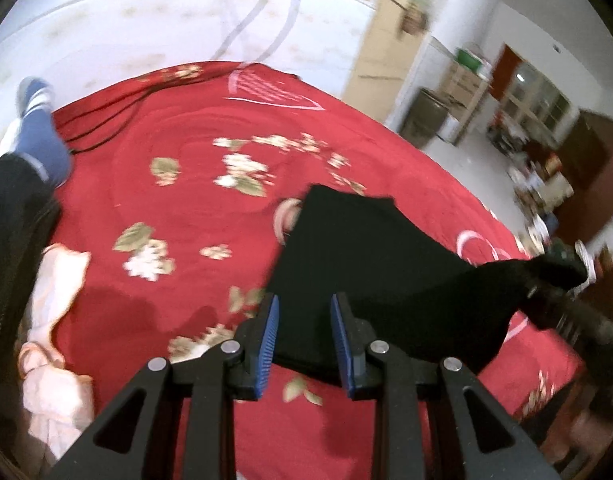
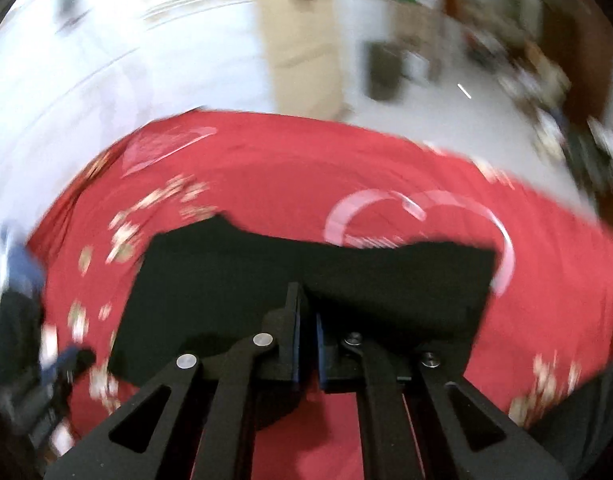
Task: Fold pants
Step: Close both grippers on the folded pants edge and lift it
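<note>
My black fabric pants (image 1: 370, 272) lie folded into a flat slab on the red floral bedspread (image 1: 186, 208), near its white heart motif (image 2: 418, 220). My left tongs (image 1: 304, 340) hang released just above the slab's near edge, blue pads apart. My right tongs (image 2: 306, 344) are clenched on the pants' corner, lifting it clear of the bedspread; that view is blurred

Red floral blanket (image 1: 186, 208), pale cloth (image 1: 54, 320)
</note>
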The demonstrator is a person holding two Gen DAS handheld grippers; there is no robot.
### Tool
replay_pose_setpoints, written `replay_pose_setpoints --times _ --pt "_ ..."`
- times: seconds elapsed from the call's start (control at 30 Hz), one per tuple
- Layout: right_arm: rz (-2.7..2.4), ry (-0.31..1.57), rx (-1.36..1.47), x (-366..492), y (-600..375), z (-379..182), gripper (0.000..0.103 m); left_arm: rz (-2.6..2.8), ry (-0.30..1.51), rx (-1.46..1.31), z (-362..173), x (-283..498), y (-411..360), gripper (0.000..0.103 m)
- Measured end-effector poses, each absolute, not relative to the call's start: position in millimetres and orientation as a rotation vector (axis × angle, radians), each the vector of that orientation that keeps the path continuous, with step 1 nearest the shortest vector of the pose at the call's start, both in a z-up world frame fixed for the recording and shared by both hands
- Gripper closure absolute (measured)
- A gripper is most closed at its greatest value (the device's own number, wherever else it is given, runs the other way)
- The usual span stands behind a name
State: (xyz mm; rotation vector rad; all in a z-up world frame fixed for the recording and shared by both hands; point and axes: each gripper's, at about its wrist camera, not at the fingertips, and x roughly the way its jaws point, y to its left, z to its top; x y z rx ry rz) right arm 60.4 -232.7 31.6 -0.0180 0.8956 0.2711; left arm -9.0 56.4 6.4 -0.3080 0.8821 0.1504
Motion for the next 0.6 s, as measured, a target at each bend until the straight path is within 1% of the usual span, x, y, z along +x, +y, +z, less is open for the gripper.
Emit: replay_pose_setpoints --times 0.13,0.33,0.43,0.5,0.57,0.6 --pt "0.461 0.916 -0.180 43.2 -177.7 12.5 0.098 0.210 0.867 -0.369 7.0 -11.3 78.2 0.074" --pt "0.626 1.022 -0.273 28.7 -145.2 -29.6 0.096 0.218 0.891 -0.394 -1.3 -9.1 83.4 0.074" --pt "0.655 1.013 -0.258 26.6 -151.1 -31.2 0.091 0.220 0.899 -0.388 -3.6 -6.9 82.8 0.074" --pt "0.678 0.995 -0.257 25.0 -151.6 -27.1 0.085 0.226 0.902 -0.386 -4.6 -7.1 84.0 0.074" --pt "0.683 0.951 -0.255 22.0 -150.7 -18.6 0.085 0.241 0.901 -0.388 -5.2 -7.7 87.3 0.074" --pt "0.689 0.933 -0.242 22.3 -150.1 -13.3 0.083 0.249 0.901 -0.392 -5.7 -7.8 89.0 0.074"
